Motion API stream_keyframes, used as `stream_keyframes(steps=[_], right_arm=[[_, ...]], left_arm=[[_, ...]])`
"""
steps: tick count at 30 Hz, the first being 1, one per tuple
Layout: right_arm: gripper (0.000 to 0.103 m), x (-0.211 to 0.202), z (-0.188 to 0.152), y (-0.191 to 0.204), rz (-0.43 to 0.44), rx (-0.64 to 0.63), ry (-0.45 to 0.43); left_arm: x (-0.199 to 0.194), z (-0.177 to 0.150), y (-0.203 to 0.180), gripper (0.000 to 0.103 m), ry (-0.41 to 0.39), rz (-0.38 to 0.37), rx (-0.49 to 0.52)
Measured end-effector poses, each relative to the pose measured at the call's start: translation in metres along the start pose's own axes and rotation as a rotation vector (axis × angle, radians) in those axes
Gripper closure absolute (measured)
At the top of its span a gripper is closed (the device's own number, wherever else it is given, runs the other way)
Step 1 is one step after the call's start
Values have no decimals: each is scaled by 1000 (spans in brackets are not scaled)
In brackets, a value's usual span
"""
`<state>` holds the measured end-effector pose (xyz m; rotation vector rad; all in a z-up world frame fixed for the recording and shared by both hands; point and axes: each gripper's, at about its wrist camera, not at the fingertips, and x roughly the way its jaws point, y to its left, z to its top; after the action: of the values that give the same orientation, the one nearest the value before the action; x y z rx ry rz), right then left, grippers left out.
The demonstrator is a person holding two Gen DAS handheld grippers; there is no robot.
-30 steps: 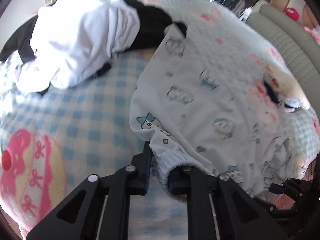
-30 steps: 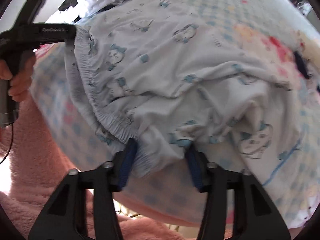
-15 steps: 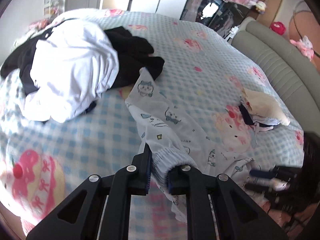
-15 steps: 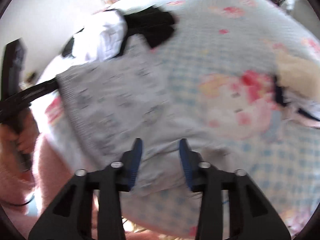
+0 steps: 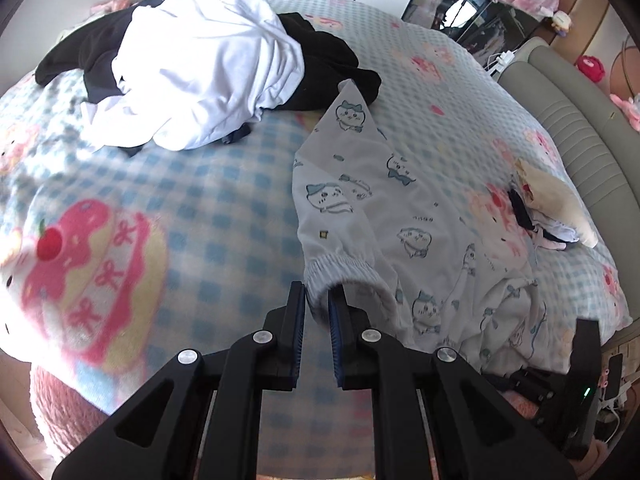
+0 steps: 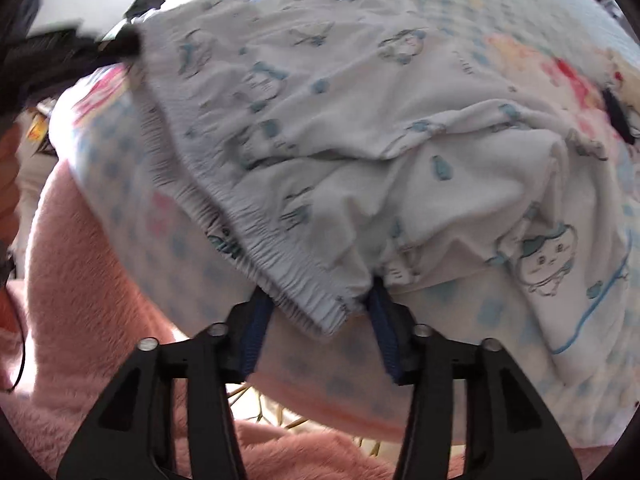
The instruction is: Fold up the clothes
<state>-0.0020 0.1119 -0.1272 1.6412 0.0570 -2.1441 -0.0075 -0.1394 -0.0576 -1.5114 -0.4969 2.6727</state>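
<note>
Pale blue pyjama pants (image 5: 400, 208) printed with cartoon animals lie spread on the checked bed cover (image 5: 224, 208). My left gripper (image 5: 318, 304) is shut on one end of the pants' elastic waistband (image 5: 340, 272). From the right wrist the same pants (image 6: 360, 120) fill the view. The other waistband corner (image 6: 316, 300) droops between the fingers of my right gripper (image 6: 320, 308), whose jaws stand wide apart. The left gripper (image 6: 120, 46) shows there as a blurred black shape at the far waistband end. The right gripper's body (image 5: 580, 380) sits at the bed's lower right edge.
A heap of white cloth (image 5: 208, 72) and black cloth (image 5: 328, 52) lies at the back of the bed, touching a pant leg end. Small folded items (image 5: 556, 200) sit by the grey padded headboard (image 5: 580, 120). Pink fleece (image 6: 100, 280) covers the bed's near edge.
The pants were lifted and stretched taut half a second ago; now they lie lower and slack on the bed. The right gripper's jaws narrowed, then widened again.
</note>
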Motion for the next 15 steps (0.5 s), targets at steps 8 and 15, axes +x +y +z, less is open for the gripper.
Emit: stream_keyframes(steps=[8, 15], right_arm=[[59, -16, 3, -11, -27, 89, -85], [51, -33, -9, -34, 156, 189, -103]], left_arm=[[0, -12, 16, 90, 21, -1, -2], [10, -13, 23, 87, 47, 26, 12]])
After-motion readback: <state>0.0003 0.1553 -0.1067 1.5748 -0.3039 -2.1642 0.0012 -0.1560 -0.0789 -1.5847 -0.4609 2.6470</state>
